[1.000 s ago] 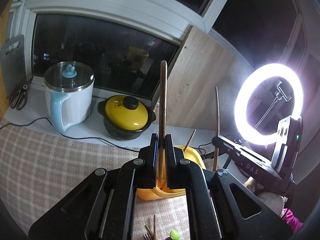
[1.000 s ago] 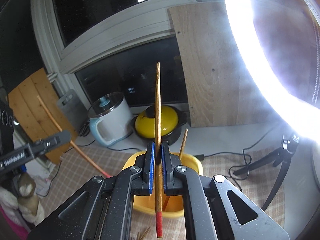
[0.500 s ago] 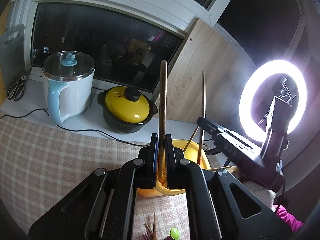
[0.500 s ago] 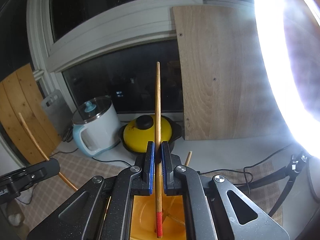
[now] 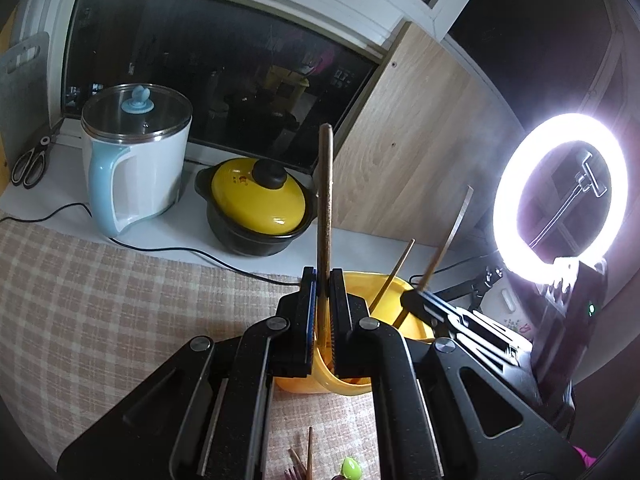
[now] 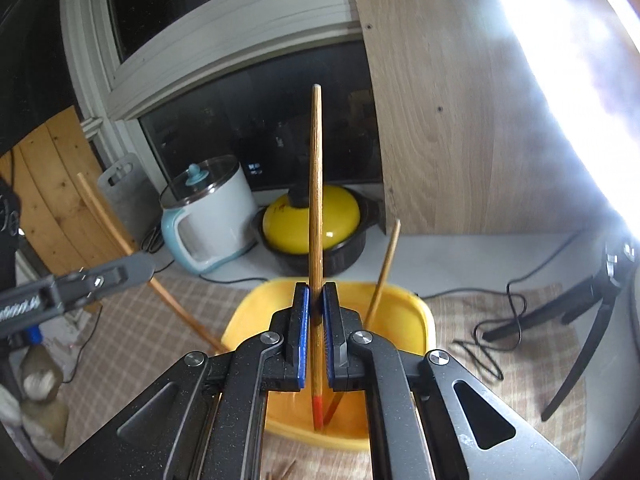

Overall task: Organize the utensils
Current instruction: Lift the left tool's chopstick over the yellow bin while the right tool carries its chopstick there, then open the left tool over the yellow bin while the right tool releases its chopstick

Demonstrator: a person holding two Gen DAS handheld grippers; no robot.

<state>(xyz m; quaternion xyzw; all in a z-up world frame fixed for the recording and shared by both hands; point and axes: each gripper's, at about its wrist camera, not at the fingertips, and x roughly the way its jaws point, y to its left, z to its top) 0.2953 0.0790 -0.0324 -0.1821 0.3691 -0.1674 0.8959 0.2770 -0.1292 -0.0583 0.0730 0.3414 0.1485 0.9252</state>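
Both claws have come lower: the right claw point(image 6: 316, 320) pinches a chopstick point(image 6: 315, 208) whose red tip seems inside the tub point(image 6: 420, 320); the left claw point(image 5: 325, 308) pinches a stick point(image 5: 326, 196).

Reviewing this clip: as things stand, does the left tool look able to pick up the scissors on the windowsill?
Probably not right now. The left tool is shut on a brown chopstick over the yellow container, and the scissors lie far left beyond the kettle.
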